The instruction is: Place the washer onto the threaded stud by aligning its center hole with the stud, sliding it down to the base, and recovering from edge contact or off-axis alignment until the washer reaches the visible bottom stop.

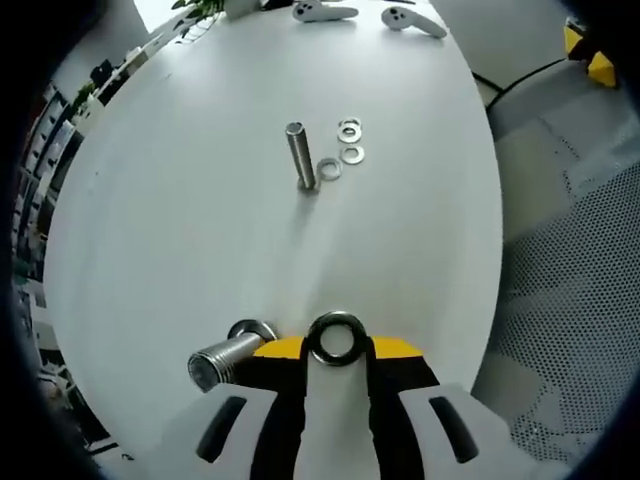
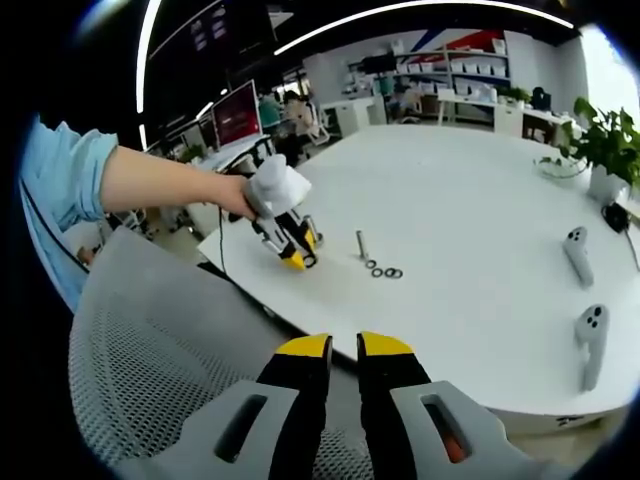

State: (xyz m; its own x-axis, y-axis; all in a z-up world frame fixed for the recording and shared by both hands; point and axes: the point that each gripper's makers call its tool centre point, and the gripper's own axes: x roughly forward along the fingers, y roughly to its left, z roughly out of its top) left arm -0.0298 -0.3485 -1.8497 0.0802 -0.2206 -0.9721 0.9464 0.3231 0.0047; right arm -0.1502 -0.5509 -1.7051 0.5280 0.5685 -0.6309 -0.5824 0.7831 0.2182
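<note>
In the left gripper view, the left gripper point(image 1: 337, 345) is holding a washer point(image 1: 337, 338) clamped between its yellow-tipped fingers point(image 1: 283, 349), the ring facing the camera with its center hole open. Just to the left of the fingers, a short threaded stud point(image 1: 222, 359) is lying on its side on the white counter point(image 1: 200, 220), with another washer point(image 1: 251, 329) resting near its far end. Farther out on the counter, a tall threaded stud point(image 1: 300, 155) is standing upright. Three loose washers point(image 1: 344, 147) are lying just beside its base, one touching or nearly touching the foot of the stud and two a little farther to the right. Two white handheld controllers point(image 1: 325, 12) are sitting at the far edge of the counter. A grey mesh chair back point(image 1: 575, 300) is showing at the right.

In the right gripper view, the right gripper point(image 2: 343, 350) is hovering well apart from the work, over the mesh chair back point(image 2: 150, 350), with its fingers point(image 2: 300, 365) nearly together and gripping nothing. Across the counter point(image 2: 460, 200), a person's hand point(image 2: 240, 195) with a blue sleeve point(image 2: 60, 190) is holding the left gripper point(image 2: 298, 255) down near the counter edge. The upright stud point(image 2: 361, 244) is standing just beside it, with the loose washers point(image 2: 384, 270) at its foot. Two white controllers point(image 2: 586, 300) are lying at the right, and a potted plant point(image 2: 600, 150) is standing beyond them.
</note>
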